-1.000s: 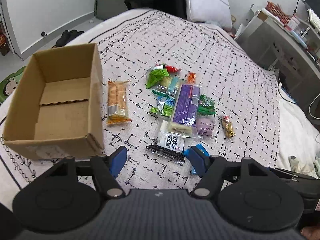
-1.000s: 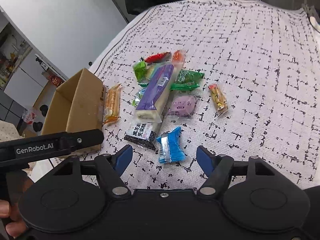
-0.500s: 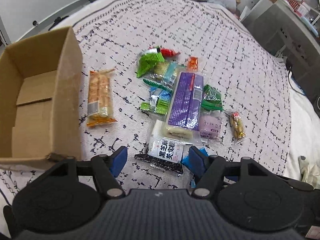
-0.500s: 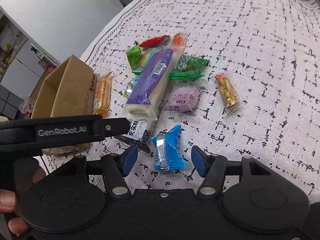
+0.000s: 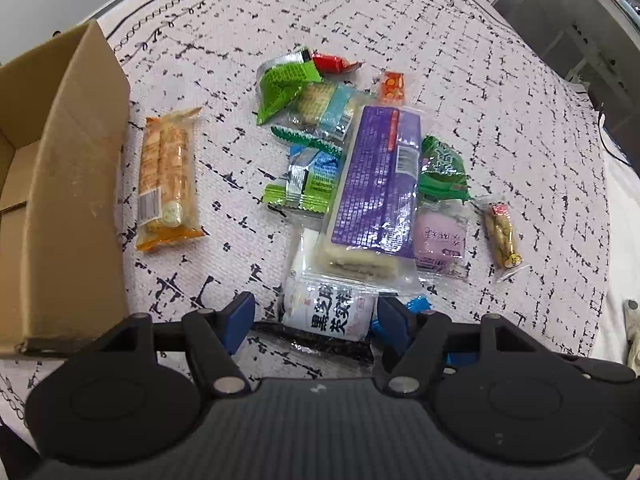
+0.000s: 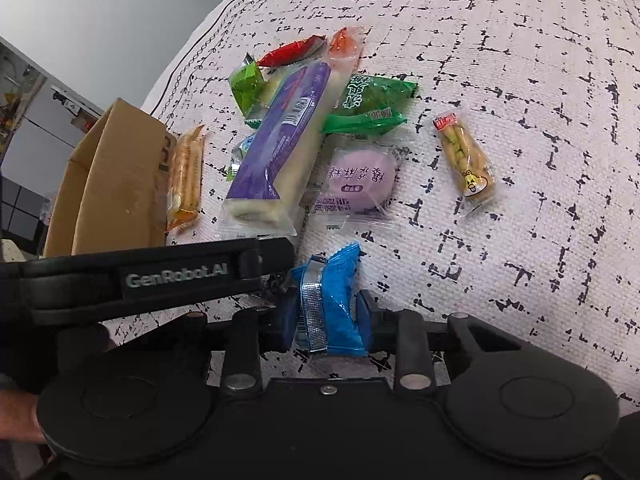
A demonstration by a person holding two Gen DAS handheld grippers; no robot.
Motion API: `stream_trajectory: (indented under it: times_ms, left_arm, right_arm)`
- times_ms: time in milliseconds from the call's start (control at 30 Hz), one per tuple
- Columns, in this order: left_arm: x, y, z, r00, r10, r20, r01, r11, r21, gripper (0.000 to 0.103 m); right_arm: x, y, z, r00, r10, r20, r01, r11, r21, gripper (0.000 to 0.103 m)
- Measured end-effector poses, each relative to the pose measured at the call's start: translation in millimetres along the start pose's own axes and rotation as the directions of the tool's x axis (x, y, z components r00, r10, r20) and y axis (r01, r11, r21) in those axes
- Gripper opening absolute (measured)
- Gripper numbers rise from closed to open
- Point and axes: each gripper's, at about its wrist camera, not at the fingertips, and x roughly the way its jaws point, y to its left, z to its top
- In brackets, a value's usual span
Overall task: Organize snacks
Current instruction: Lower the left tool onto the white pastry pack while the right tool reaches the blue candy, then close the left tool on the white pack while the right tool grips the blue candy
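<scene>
Two grippers: both low over the bed's near edge
Right gripper [image 6: 324, 320]: clenched on blue packet [image 6: 328, 300] — still touching bedspread
Left gripper [image 5: 316, 318]: released, straddling black-and-white packet [image 5: 326, 312]
Box [image 5: 76, 184]: left edge, empty side showing
Advice: lift straight up — avoid snagging the pile, then carry left.

A pile of snack packs lies in the middle of the frame. A long purple pack [image 5: 378, 184] sits on top. An orange cracker pack [image 5: 168, 178] lies beside the open brown box [image 5: 76, 184] at left. A blue pack [image 6: 328, 300] is low in the right wrist view.
</scene>
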Motion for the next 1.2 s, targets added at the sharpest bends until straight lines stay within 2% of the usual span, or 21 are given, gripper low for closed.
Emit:
stream_trajectory:
  times_ms: [100,267,367,567,800,1200]
  left_arm:
    - [3,0,-2,1.0,-0.001,-0.006,0.001,1.0,0.002,0.063]
    - [6,-1,-5,1.0,0.007,-0.006,-0.007,1.0,-0.003,0.049]
    - [3,-1,-7,1.0,0.007,0.004,-0.007,1.0,-0.005,0.047]
    - [-12,5,-17,0.999,0.008,0.034,-0.007,1.0,-0.023,0.045]
    - [-42,9,-20,0.995,-0.006,0.102,0.008,1.0,-0.011,0.045]
    - [-89,30,-26,0.975,-0.057,0.215,0.069,0.996,-0.048,0.045]
  right_arm:
    - [0,-1,-1,1.0,0.005,0.002,-0.005,1.0,0.005,0.028]
    - [-4,0,-4,1.0,0.006,0.01,-0.006,1.0,-0.004,0.027]
    - [-8,2,-6,1.0,0.01,0.022,-0.009,1.0,-0.011,0.026]
    - [-19,8,-11,0.999,0.003,0.053,-0.001,0.999,-0.033,0.025]
    - [-35,18,-16,0.99,-0.012,0.138,0.021,0.998,-0.067,0.025]
    - [-57,29,-23,0.975,-0.041,0.219,0.06,0.995,-0.082,0.023]
